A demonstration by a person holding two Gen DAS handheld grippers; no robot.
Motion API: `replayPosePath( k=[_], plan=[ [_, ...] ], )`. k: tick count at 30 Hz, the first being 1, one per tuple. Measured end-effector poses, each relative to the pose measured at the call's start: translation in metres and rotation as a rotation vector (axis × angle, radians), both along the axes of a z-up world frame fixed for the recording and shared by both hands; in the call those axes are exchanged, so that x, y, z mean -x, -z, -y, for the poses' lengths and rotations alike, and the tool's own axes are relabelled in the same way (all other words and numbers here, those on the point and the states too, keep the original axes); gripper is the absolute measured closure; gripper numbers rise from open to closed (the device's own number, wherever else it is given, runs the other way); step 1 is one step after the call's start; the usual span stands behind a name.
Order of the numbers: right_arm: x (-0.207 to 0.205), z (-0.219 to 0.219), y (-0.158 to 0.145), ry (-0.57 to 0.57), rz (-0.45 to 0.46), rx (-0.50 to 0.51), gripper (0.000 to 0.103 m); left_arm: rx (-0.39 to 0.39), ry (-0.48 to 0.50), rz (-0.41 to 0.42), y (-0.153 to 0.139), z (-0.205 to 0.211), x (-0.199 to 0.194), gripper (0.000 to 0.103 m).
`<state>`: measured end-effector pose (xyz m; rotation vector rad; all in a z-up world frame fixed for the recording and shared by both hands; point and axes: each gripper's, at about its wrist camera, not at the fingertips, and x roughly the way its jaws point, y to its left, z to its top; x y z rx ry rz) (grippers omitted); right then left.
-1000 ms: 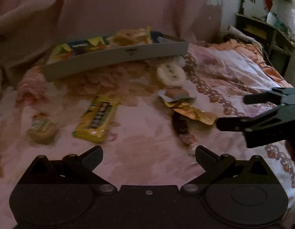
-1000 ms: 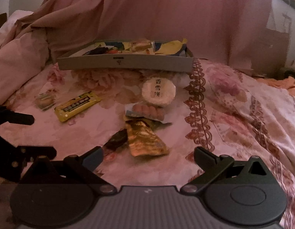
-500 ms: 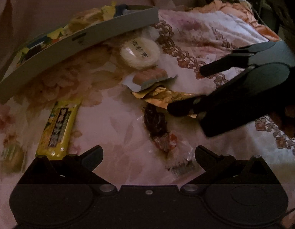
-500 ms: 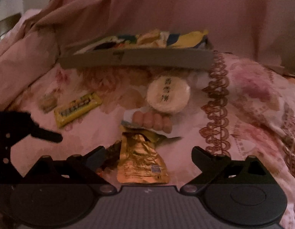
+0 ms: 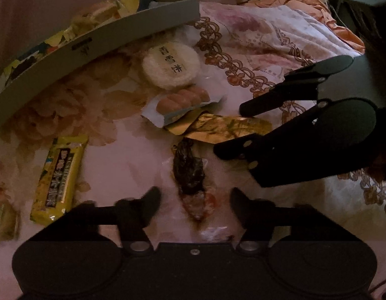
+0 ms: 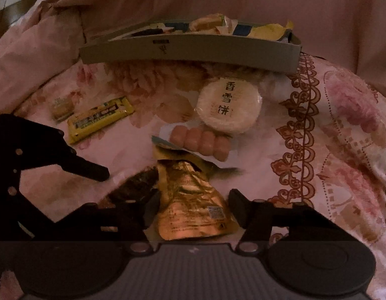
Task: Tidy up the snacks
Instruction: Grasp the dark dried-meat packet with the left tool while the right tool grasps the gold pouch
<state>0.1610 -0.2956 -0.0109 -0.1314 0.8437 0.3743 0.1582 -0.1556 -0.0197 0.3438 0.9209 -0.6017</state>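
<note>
Your left gripper (image 5: 195,198) has dropped in over the dark snack in clear wrap (image 5: 190,172), and its jaws have just been closing: they straddle the wrapper's near end, though neither pad visibly presses on it yet, so call it released. Your right gripper (image 6: 193,207) has come down the same way onto the gold foil pouch (image 6: 190,200), jaws just narrowed with the pouch between them; gaps show at both pads, so it too grasps nothing yet. A second ago both stood wide and farther back, so you look set for a double pick.

Beyond lie the sausage pack (image 6: 200,142), then the round rice cracker (image 6: 229,106) printed 香雪饼, with the yellow bar (image 6: 100,120) off to the left, its writing too blurred to read. Farthest, the grey tray (image 6: 188,52) holds snacks already sorted; the mark on its front wall is illegible
</note>
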Motion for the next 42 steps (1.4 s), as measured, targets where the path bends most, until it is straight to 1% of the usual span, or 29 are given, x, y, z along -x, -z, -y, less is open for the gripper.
replayPosePath(
  k=[4, 9, 12, 15, 18, 19, 21, 22, 24, 25, 27, 29, 31, 32, 33, 34, 35, 38, 42],
  plan=[
    [0.000, 0.000, 0.000, -0.006, -0.018, 0.021, 0.041, -0.018, 0.000, 0.002, -0.001, -0.011, -0.002, 0.052],
    [0.004, 0.002, -0.002, 0.010, -0.060, 0.022, 0.041, 0.020, -0.004, -0.028, -0.003, -0.036, -0.007, 0.052],
    [0.014, -0.001, -0.002, 0.014, -0.072, 0.046, 0.041, 0.033, -0.014, -0.043, -0.004, -0.049, -0.005, 0.052],
    [0.023, -0.008, -0.004, 0.007, -0.085, 0.074, 0.040, 0.052, -0.024, -0.052, -0.005, -0.059, -0.003, 0.050],
    [0.028, -0.013, -0.005, -0.001, -0.086, 0.069, 0.036, 0.048, -0.033, -0.041, -0.005, -0.058, -0.004, 0.029],
    [0.029, -0.013, -0.004, -0.005, -0.081, 0.073, 0.034, 0.044, -0.031, -0.030, -0.005, -0.056, -0.005, 0.027],
    [0.028, -0.013, -0.003, -0.012, -0.069, 0.070, 0.033, 0.041, -0.007, -0.013, -0.005, -0.050, -0.006, 0.025],
    [0.028, -0.012, -0.002, -0.013, -0.061, 0.068, 0.032, 0.037, 0.006, -0.008, -0.005, -0.047, -0.007, 0.023],
    [0.026, -0.013, 0.000, -0.023, -0.041, 0.069, 0.028, 0.008, 0.029, 0.002, -0.001, -0.039, -0.012, 0.023],
    [0.025, -0.014, 0.001, -0.032, -0.032, 0.070, 0.027, -0.009, 0.037, 0.005, 0.002, -0.037, -0.015, 0.021],
    [0.024, -0.017, 0.005, -0.052, -0.020, 0.077, 0.027, -0.007, 0.041, -0.004, 0.004, -0.036, -0.021, 0.021],
    [0.023, -0.018, 0.006, -0.065, -0.011, 0.079, 0.027, -0.002, 0.044, -0.009, 0.003, -0.036, -0.023, 0.025],
    [0.022, -0.019, 0.007, -0.068, -0.014, 0.078, 0.028, -0.004, 0.072, -0.008, 0.001, -0.034, -0.022, 0.038],
    [0.021, -0.020, 0.007, -0.069, -0.016, 0.077, 0.029, -0.002, 0.089, -0.011, 0.001, -0.033, -0.021, 0.042],
    [0.021, -0.021, 0.007, -0.068, -0.017, 0.077, 0.032, 0.000, 0.102, -0.015, 0.000, -0.032, -0.019, 0.049],
    [0.022, -0.022, 0.007, -0.066, -0.018, 0.077, 0.035, -0.004, 0.107, -0.017, -0.001, -0.030, -0.017, 0.053],
    [0.022, -0.023, 0.007, -0.065, -0.018, 0.074, 0.037, -0.008, 0.109, -0.019, -0.001, -0.029, -0.016, 0.053],
    [0.024, -0.027, 0.007, -0.057, -0.012, 0.071, 0.047, -0.009, 0.088, -0.027, -0.001, -0.028, -0.012, 0.055],
    [0.027, -0.031, 0.006, -0.040, 0.001, 0.071, 0.052, 0.028, 0.003, -0.045, -0.003, -0.038, -0.010, 0.055]
  ],
)
